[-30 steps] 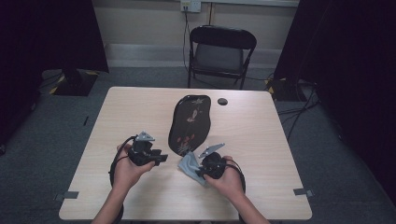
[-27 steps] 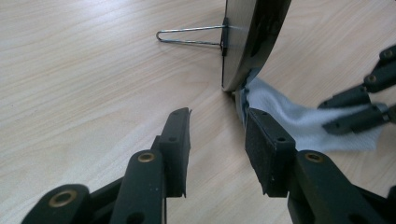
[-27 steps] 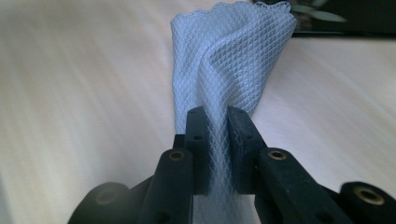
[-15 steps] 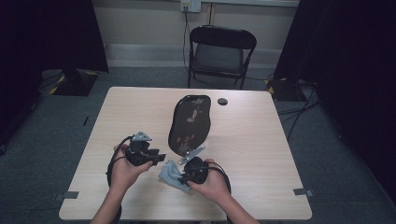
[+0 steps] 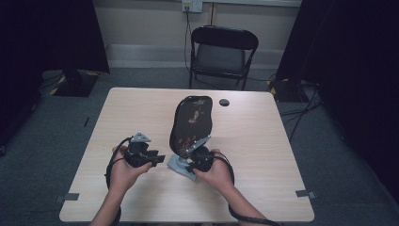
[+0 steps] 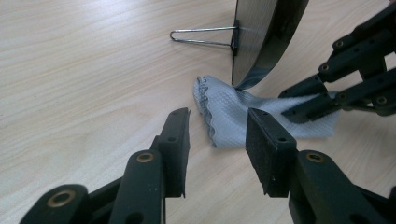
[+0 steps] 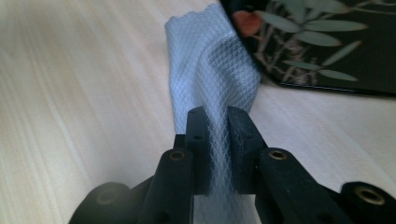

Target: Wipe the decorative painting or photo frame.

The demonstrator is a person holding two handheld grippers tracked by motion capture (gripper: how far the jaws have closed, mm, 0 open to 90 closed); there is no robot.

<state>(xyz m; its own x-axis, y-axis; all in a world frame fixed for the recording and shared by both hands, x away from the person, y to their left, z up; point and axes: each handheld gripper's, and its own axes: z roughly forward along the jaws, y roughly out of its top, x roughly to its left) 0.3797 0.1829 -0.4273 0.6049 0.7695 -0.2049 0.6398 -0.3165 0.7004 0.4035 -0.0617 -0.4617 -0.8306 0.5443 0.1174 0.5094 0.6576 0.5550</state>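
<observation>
A: High view. Black lacquered tray [image 5: 190,122] propped upright mid-table on a wire stand, floral face toward the person. Right gripper [image 5: 188,165] sits at its lower edge, pale grey cloth [image 5: 179,165] bunched just under it on the table [image 5: 263,155]. Left gripper [image 5: 157,159] level, just beside the cloth, apart from the tray.

B: Step in hand?

A: My reading: wiping the tray, cloth being brought to the bottom edge of the face. Not yet clearly on the surface.

B: Left gripper view?

A: Jaws parted, nothing between them. Cloth [image 6: 233,112] lies flat ahead, scalloped edge toward the camera, one corner tucked under the tray's back edge [image 6: 261,42]. Wire stand [image 6: 201,36] rests on the table. Right gripper's [image 6: 299,109] jaws pinch the far end of the cloth.

B: Right gripper view?

A: Jaws clamped on the cloth [image 7: 210,79], a waffle-weave strip, thin and limp, running up to the tray [image 7: 327,51], glossy black with painted leaves.

B: Next move?

A: Judgement: lift the cloth onto the face and stroke lightly; the stand looks tippy, so the left gripper may need to brace the tray.
</observation>
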